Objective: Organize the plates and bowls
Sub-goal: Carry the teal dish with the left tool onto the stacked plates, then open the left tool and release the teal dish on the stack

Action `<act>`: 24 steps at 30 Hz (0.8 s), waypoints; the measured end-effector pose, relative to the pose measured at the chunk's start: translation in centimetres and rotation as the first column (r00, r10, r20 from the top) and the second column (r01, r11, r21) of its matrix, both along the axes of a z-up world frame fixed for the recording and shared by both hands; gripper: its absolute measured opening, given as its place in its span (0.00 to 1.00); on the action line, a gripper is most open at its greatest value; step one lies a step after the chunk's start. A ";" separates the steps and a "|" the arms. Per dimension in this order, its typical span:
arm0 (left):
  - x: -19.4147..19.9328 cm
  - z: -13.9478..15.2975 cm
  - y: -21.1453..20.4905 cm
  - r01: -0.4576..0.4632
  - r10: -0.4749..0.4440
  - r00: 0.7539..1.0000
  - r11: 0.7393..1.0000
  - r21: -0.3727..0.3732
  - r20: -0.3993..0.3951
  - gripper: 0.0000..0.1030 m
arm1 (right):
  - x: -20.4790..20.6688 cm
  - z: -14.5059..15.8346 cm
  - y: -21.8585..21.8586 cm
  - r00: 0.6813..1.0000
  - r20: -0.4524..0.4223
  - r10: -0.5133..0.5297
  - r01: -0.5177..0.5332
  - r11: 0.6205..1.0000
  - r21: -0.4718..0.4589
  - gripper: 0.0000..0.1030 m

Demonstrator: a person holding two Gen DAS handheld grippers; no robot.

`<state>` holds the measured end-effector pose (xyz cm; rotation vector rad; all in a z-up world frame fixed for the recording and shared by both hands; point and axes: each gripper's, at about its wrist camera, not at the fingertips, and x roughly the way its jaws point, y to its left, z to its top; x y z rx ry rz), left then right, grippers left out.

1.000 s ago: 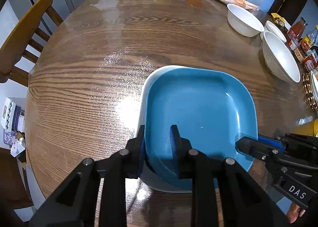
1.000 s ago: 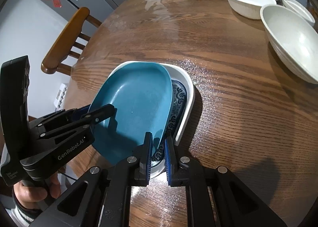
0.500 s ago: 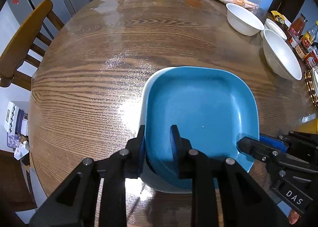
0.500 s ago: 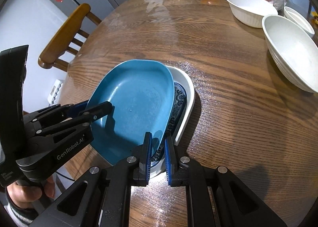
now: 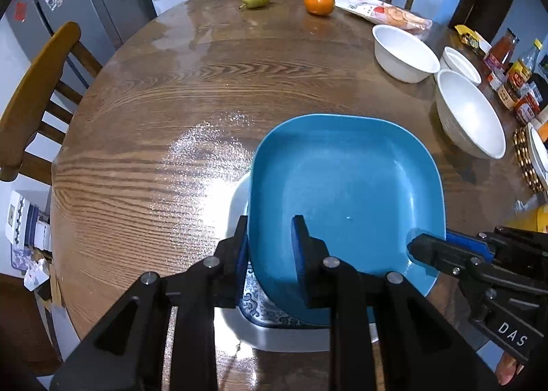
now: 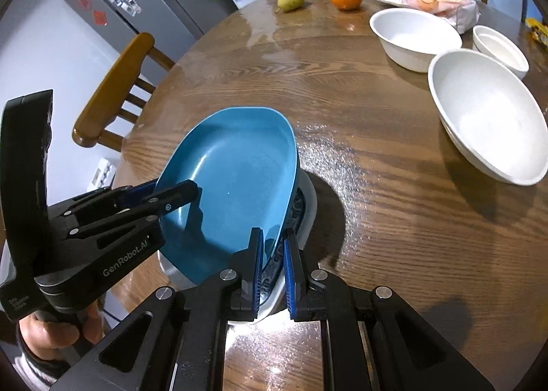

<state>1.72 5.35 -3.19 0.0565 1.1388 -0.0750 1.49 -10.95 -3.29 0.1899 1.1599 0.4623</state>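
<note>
You have the square blue plate [image 5: 346,199] pinched from both sides: your left gripper [image 5: 270,247] straddles its rim at the plate's 7 o'clock corner in the left wrist view, jaws part-way closed with one pad under the rim and the other on the inner face, and your right gripper [image 6: 273,255] is clamped nearly shut on the rim at the 5 o'clock corner. In both views the plate sits tilted, its near edge raised off the white square dish with the blue patterned centre [image 6: 301,216] beneath it and its far edge low over that dish. What the coming move turns on is this overlap: the blue plate sits askew on the dish, leaning towards 1 o'clock from your left gripper, so lowering it into a neat nest would probably need a small shift back towards 7 o'clock. The right wrist view shows the patterned dish floor and the gap under the plate; the left wrist view hides most of that but shows the white rim sticking out at 8 o'clock. Farther off on the round wooden counter [image 5: 164,110], three white bowls cluster at 2 o'clock, the large white bowl [image 6: 486,113] nearest your right gripper.
</note>
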 end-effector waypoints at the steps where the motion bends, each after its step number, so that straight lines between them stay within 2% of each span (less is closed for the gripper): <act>1: -0.1 -0.3 0.1 0.002 -0.002 1.000 1.000 0.008 -0.011 0.20 | -0.1 -0.2 0.1 1.000 -0.007 0.004 -0.004 1.000 -0.005 0.12; 7: -0.4 -1.8 0.7 0.004 -0.002 0.998 0.999 0.039 -0.063 0.23 | -0.9 -1.7 1.8 0.998 -0.046 0.039 -0.041 0.998 -0.049 0.13; 10: -0.7 -2.4 0.7 0.012 -0.009 0.997 0.999 0.042 -0.073 0.26 | -1.1 -1.6 2.2 0.999 -0.025 0.048 -0.050 0.995 -0.083 0.13; 14: -0.9 -2.0 0.3 0.019 -0.017 0.998 1.000 0.024 -0.063 0.44 | -1.1 -0.9 2.5 0.999 0.009 0.048 -0.047 0.991 -0.127 0.13; 16: -1.1 -1.5 0.0 0.016 -0.014 0.999 0.998 0.054 -0.038 0.62 | -1.0 -0.5 2.3 0.999 0.023 0.034 -0.030 0.990 -0.141 0.15; 17: -1.2 -1.1 0.0 0.012 -0.010 1.000 0.997 0.075 -0.018 0.72 | -0.9 -0.4 2.1 1.000 0.021 0.021 -0.017 0.989 -0.144 0.20; 19: -1.3 -0.3 0.2 0.004 -0.005 1.000 0.998 0.068 0.004 0.73 | -0.8 -0.3 1.3 1.000 0.017 -0.004 0.006 0.992 -0.128 0.25; 24: -1.0 0.7 0.5 -0.015 0.014 1.000 0.999 0.032 0.015 0.77 | -0.8 0.5 -1.5 0.997 0.032 -0.075 0.077 0.995 -0.058 0.30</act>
